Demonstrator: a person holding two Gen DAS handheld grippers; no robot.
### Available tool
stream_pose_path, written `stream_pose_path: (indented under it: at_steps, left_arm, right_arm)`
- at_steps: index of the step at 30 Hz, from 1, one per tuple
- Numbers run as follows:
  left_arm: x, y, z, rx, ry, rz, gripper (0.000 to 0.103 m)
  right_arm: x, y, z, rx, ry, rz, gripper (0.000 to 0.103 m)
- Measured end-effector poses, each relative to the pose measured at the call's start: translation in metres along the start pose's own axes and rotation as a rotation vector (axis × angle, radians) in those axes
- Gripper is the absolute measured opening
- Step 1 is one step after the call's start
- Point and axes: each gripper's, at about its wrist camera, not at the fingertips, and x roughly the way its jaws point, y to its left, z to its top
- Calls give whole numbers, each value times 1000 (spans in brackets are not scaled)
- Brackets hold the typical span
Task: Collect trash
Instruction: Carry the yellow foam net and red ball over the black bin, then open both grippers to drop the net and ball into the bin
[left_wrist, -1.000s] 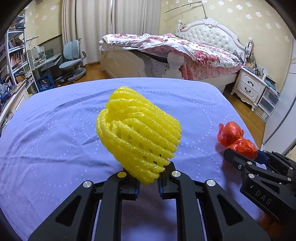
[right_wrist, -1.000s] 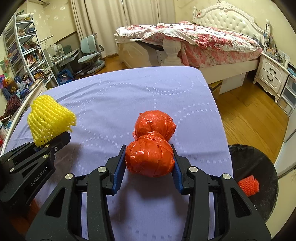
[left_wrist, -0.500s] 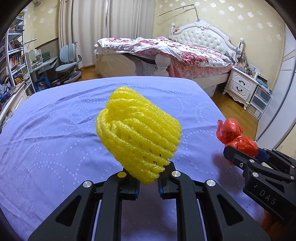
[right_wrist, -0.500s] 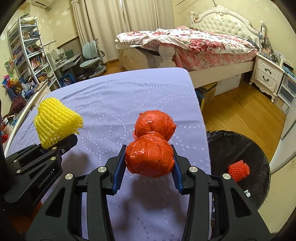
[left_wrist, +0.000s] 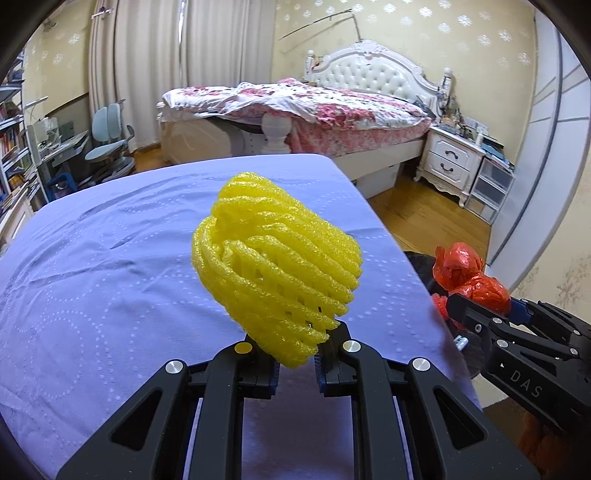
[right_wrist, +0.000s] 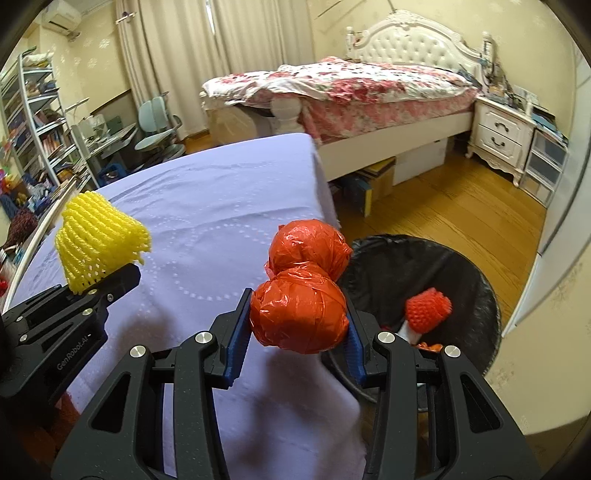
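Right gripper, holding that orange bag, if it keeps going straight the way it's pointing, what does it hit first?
Probably the lined trash bin, or the purple table edge before it; depth is unclear. The right gripper points down toward that boundary.

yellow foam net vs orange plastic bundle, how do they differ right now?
The yellow foam net is an open lattice of foam strands; the orange plastic bundle is crinkled film wadded into two lumps. The left tongs pinch the net by its lower edge, nearly shut; the right tongs stand wider, clamping the bundle's lower lump. Both are held off the purple cloth.
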Motion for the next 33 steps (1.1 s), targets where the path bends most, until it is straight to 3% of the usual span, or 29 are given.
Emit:
stream_pose_path:
  at_steps: [18, 33]
  left_arm:
    - [31, -83, 8, 137, 11, -106, 16]
    - [62, -121, 23, 204, 31, -121, 16]
  right_arm:
    - [-3, -93, -2, 135, -21, -138, 43]
    - [17, -137, 2, 191, 2, -159, 43]
